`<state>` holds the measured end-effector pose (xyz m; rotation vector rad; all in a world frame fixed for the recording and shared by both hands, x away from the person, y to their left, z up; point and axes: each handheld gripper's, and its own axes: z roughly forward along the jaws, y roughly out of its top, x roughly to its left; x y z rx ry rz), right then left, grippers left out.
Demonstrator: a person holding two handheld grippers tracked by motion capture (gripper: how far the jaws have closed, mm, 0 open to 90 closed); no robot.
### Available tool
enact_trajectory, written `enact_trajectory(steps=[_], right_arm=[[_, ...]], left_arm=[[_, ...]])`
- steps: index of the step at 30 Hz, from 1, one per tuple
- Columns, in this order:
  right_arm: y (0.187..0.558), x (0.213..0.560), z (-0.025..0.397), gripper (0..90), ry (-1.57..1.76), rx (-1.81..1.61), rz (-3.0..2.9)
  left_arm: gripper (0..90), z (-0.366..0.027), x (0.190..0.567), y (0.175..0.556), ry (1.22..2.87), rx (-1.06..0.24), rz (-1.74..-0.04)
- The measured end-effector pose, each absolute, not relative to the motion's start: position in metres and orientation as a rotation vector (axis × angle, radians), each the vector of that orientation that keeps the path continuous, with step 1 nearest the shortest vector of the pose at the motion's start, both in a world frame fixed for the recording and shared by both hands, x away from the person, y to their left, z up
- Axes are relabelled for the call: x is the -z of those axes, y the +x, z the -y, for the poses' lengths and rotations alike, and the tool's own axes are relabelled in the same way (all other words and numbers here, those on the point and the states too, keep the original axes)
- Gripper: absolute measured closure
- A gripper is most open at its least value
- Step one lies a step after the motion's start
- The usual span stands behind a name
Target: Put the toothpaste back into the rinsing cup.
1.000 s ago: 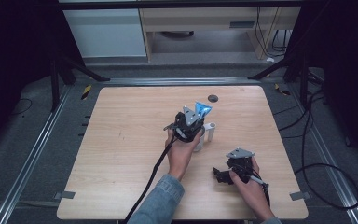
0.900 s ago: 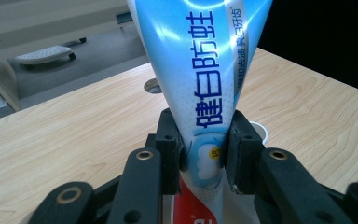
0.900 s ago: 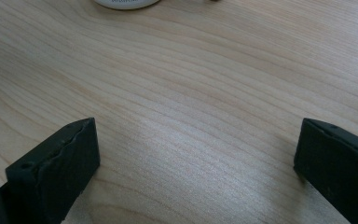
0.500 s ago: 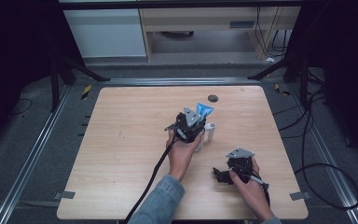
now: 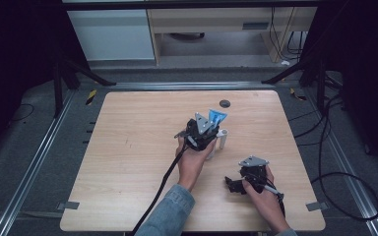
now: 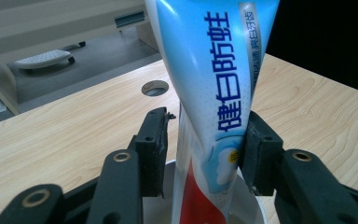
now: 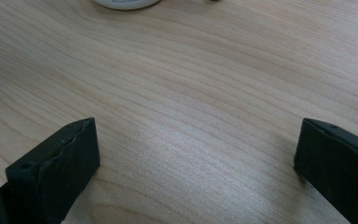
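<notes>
Jaws of left gripper [image 6: 205,154] clamp toothpaste tube [image 6: 214,70] upright in white cup [image 6: 251,210]

Light wooden table [image 5: 128,147] with rounded corners, occupying the centre of the high view. Pale grain running left to right, surface unmarked apart from a faint scuff left of centre. Round dark cable hole [image 5: 224,103] near the upper edge, right of centre. White cup [image 5: 221,139] standing upright directly on the top, just right of centre. Two grey clamps, lower left [image 5: 68,205] and lower right [image 5: 316,206].
</notes>
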<state>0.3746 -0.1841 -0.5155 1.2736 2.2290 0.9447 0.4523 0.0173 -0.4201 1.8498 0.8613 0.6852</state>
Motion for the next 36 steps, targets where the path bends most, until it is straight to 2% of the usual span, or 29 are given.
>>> enact_trajectory(steps=[21, 36], right_arm=[[0.3747, 0.5156, 0.1842, 0.3, 1.271, -0.944, -2.229], [0.3747, 0.5155, 0.1841, 0.4, 1.271, -0.945, -2.228]], left_arm=[[38.0, -0.0134, 0.4233, 0.4511, 1.871, -0.693, -0.856], [34.1, -0.0158, 0.4234, 0.4495, 1.878, -0.697, -0.858]])
